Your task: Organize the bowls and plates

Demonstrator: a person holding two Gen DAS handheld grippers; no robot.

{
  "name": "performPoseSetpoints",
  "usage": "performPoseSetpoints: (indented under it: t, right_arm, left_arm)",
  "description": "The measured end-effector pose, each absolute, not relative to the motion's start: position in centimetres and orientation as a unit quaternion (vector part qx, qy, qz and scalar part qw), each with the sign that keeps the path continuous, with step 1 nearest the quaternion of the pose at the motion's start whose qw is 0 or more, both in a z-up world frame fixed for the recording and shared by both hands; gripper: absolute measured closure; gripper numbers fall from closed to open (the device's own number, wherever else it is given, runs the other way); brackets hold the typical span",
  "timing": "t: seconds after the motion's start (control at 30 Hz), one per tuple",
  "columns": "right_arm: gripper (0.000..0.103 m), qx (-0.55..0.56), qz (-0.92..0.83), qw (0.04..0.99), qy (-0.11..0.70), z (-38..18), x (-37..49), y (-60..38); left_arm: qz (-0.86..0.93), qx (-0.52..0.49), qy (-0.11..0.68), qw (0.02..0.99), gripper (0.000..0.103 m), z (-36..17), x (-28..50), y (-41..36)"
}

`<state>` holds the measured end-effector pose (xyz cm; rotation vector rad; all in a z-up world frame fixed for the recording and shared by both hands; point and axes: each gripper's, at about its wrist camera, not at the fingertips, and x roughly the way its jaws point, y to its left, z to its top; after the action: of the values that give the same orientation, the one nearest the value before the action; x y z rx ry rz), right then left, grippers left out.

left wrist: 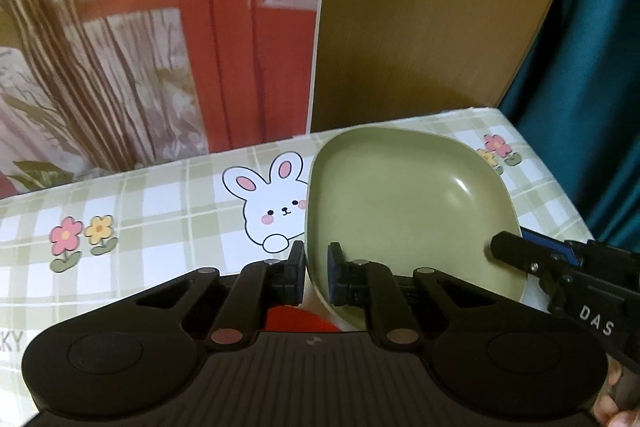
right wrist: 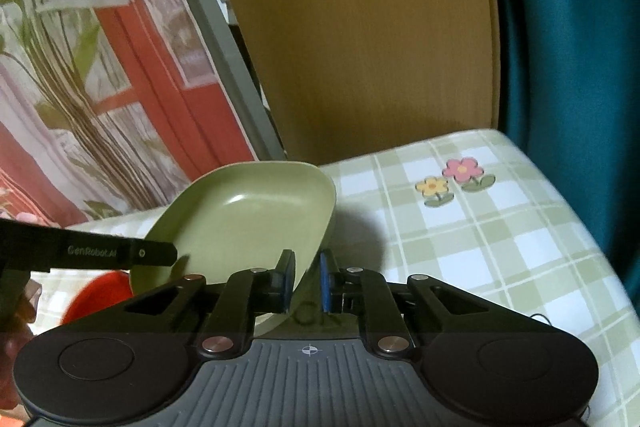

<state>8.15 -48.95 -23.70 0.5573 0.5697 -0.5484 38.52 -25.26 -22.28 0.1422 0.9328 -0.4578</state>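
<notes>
Both grippers hold the same green plate [left wrist: 400, 211] above a table covered with a green checked cloth [left wrist: 160, 211] printed with a rabbit [left wrist: 272, 203] and flowers. The left gripper [left wrist: 316, 275] has its two fingers closed on the plate's near left edge, one pad outside the rim and one inside. The right gripper [right wrist: 306, 281] is clamped on the opposite edge in the same way, rim between its blue pads. The plate is tilted, and in the right wrist view its far edge stands higher than the gripped side. Something red [right wrist: 98, 297] lies beneath the plate; it may be another dish, but most of it is hidden. Behind the table stand a wooden board [left wrist: 432, 15] and a teal curtain [left wrist: 592, 87].
</notes>
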Motion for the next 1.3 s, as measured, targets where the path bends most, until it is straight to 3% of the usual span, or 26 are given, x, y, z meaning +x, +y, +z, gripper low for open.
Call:
performPoseSetpoints:
  t: [0.67, 1.3]
  right_arm:
    - [0.090, 0.264, -0.226, 0.905, 0.244, -16.1, 8.0, -39.7]
    - [0.090, 0.249, -0.173, 0.920, 0.249, -12.5, 8.1, -29.2]
  left_arm:
    - [-0.176, 0.049, 0.397, 0.899, 0.091, -13.5, 30.2, -17.2]
    - [-0.143, 0.012, 0.373, 0.917, 0.090, -10.2, 21.4, -7.8]
